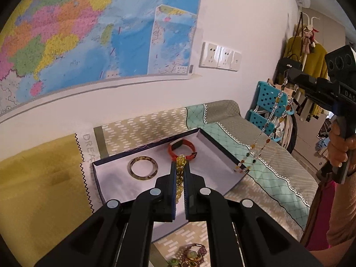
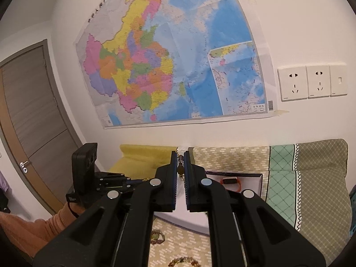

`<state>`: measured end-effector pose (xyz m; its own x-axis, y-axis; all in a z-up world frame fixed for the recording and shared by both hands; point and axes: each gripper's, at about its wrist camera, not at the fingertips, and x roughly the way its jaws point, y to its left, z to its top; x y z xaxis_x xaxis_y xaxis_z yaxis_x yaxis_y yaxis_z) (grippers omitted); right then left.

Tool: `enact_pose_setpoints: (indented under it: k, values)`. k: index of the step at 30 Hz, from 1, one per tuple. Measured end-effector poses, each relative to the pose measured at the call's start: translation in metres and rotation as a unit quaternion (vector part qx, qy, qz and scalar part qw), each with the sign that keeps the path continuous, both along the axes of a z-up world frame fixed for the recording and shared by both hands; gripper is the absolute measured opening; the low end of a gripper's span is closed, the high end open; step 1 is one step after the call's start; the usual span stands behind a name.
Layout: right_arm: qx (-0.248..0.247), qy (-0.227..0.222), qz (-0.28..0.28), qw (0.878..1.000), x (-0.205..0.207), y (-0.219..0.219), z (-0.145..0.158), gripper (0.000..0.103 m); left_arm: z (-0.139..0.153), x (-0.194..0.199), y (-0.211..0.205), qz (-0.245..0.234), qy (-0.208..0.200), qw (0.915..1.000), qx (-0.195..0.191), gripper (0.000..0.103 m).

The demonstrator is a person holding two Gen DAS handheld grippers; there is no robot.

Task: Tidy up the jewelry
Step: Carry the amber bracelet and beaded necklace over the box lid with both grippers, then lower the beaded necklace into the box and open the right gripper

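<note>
Open-topped box point(image 1: 222, 171), white inside with dark walls, sits centre frame in left wrist view on a patterned cloth point(image 1: 142, 126); its floor is mostly bare, free room lower left and right of centre. Tortoiseshell bangle point(image 1: 143, 167) lies flat on box floor left of centre, red band point(image 1: 181, 148) lies near the back wall, the two apart. Box right corner almost meets the low end of a hanging beaded necklace point(image 1: 270, 120); touching or not, cannot tell.

Left gripper point(image 1: 180, 166) lower centre, angled down over the box, jaws clamped on a yellow bead chain point(image 1: 180, 178) that runs back between the fingers. Right gripper point(image 1: 289, 72) at right edge of same view, raised above the box level, pinching the top of the beaded necklace, which hangs down in a long loop toward the box corner. A hand point(image 1: 340, 146) grips its handle, orange sleeve below.

Right wrist view: right gripper point(image 2: 180, 155) jaws together on small beads, pointing at the wall; left gripper body point(image 2: 95, 178) at left middle, box point(image 2: 244, 175) behind the fingers with red band point(image 2: 231, 182) inside.

More bead jewelry point(image 1: 191, 255) lies on the cloth at the bottom edge, outside the box. Yellow fabric point(image 1: 37, 189) lower left. Map point(image 2: 173, 62) taped on white wall, sockets point(image 2: 311, 82) to its right, door point(image 2: 29, 115) far left. Blue perforated stool point(image 1: 267, 106) and hanging clothes point(image 1: 311, 53) upper right
</note>
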<state>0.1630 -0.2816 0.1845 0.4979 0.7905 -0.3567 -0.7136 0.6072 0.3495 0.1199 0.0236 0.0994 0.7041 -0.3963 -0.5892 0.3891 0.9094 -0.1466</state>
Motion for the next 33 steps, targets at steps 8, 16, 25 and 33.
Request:
enact_pose_setpoints:
  k: [8,16,25,33]
  values:
    - [-0.01,0.03,0.003,1.0,0.032,0.022,-0.019,0.006,-0.012,0.023,0.002,0.01,0.021,0.9997,0.003,0.004]
    - [-0.011,0.043,0.017,0.999,0.051,0.044,-0.028,0.006,-0.022,0.038,0.001,0.019,0.032,0.9992,0.013,0.004]
    - [-0.008,0.051,0.021,0.998,0.066,0.054,-0.034,0.006,-0.03,0.052,0.005,0.03,0.039,0.9986,0.016,0.004]
    - [-0.032,0.078,0.006,0.996,0.083,0.051,-0.059,0.006,-0.05,0.058,0.004,0.035,0.059,0.9974,0.024,0.004]
